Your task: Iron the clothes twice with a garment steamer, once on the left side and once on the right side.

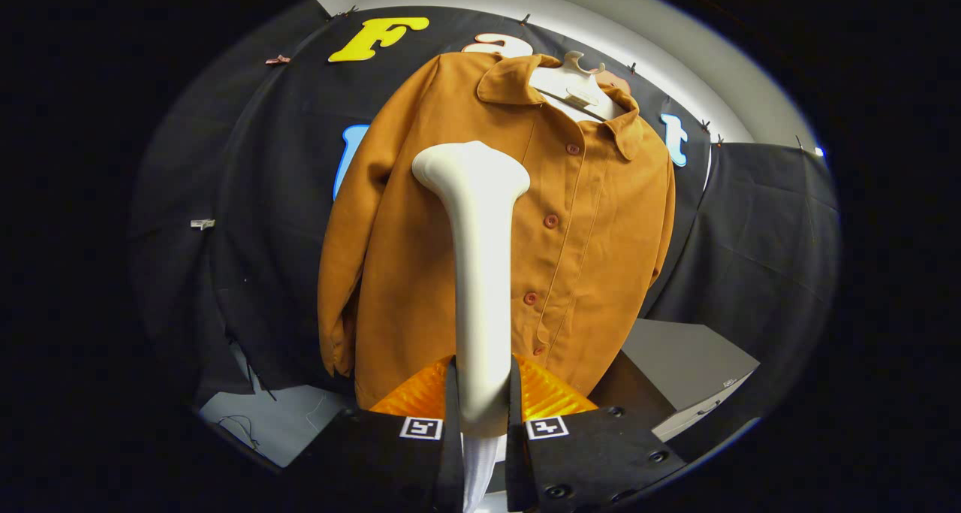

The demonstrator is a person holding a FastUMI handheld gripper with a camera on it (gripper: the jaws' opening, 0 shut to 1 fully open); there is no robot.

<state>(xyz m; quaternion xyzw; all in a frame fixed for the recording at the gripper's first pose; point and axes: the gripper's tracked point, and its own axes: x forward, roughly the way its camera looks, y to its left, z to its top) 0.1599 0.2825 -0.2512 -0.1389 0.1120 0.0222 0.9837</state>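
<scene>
Garment steamer (480, 273): white, smooth, rigid wand with a long straight handle that flares into a broad head at the top. It stands upright between the fingers, and its head is in front of the chest of the jacket.
Gripper (480, 408): the fingers are closed narrow on the lower handle of the steamer, one pressing on each side. A white hose or cuff leaves the handle below the grip.
Handling of steamer: judged hard-shelled and slick, with most of its length above the hold, so it is likely to pivot or slide if the clamp loosens. The lower handle, where it is held now, is the sound place to hold it.
Jacket (525, 235): ochre, buttoned, collared, hanging on a pale hanger (574, 85) against the booth wall. Its hem falls just beyond the fingers, above the near edge of the table.
Handling of jacket: judged soft and light, free to swing on the hanger. Firm pressure would push it away, so a light stroke is advised.
Buttons (551, 221): a row down the placket, beside the steamer head. They are hard points to skirt.
Table (676, 363): grey, behind and below the hem.
Contact: whether the head touches the cloth cannot be told.
</scene>
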